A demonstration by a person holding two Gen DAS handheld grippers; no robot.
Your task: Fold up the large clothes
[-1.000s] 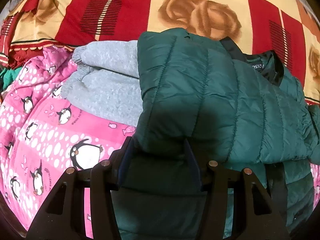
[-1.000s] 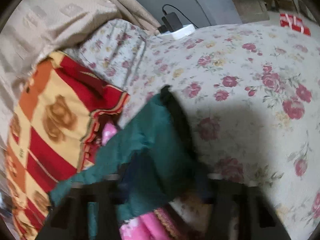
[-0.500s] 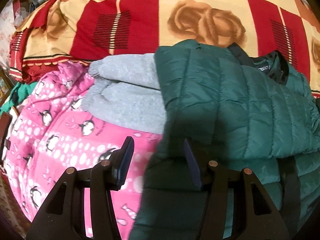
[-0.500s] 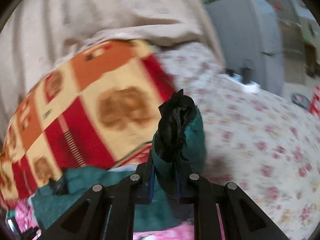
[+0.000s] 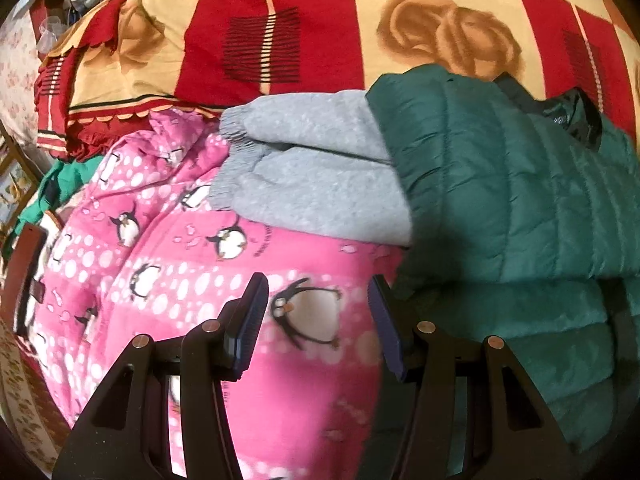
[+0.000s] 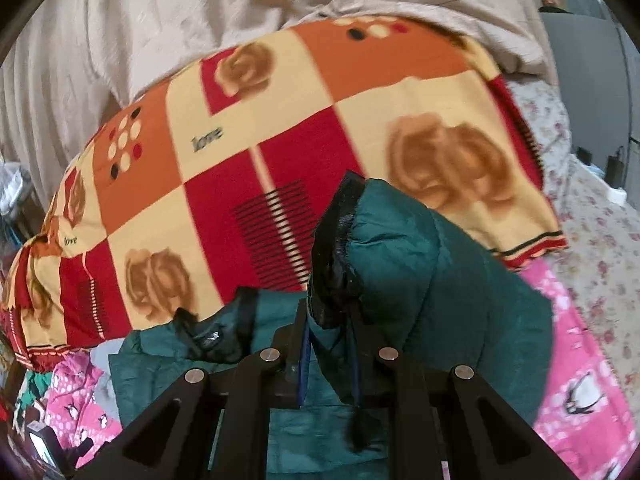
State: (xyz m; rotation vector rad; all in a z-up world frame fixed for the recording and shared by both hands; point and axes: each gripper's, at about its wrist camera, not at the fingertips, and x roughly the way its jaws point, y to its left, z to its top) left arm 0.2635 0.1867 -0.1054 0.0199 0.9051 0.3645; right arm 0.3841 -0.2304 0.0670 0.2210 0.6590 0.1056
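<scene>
A dark green quilted jacket (image 5: 520, 200) lies at the right of the left wrist view, partly folded, its black collar at the top. My left gripper (image 5: 316, 312) stands open just left of the jacket's edge, over a pink penguin-print fleece (image 5: 180, 280), with nothing between its fingers. In the right wrist view my right gripper (image 6: 328, 328) is shut on the jacket's sleeve end (image 6: 420, 280), with the black-lined cuff (image 6: 336, 240) sticking up above the fingers. The rest of the jacket (image 6: 160, 360) lies below and to the left.
A grey fleece garment (image 5: 320, 184) lies folded between the pink fleece and the jacket. A red, orange and cream rose-print blanket (image 5: 320, 40) is heaped behind. A floral sheet (image 6: 592, 240) covers the bed at the right, and beige cloth (image 6: 240, 20) lies behind.
My left gripper slid left off the green jacket and now hangs over the pink fleece. My right gripper closed on the sleeve, lifted it and swung it toward the rose blanket.
</scene>
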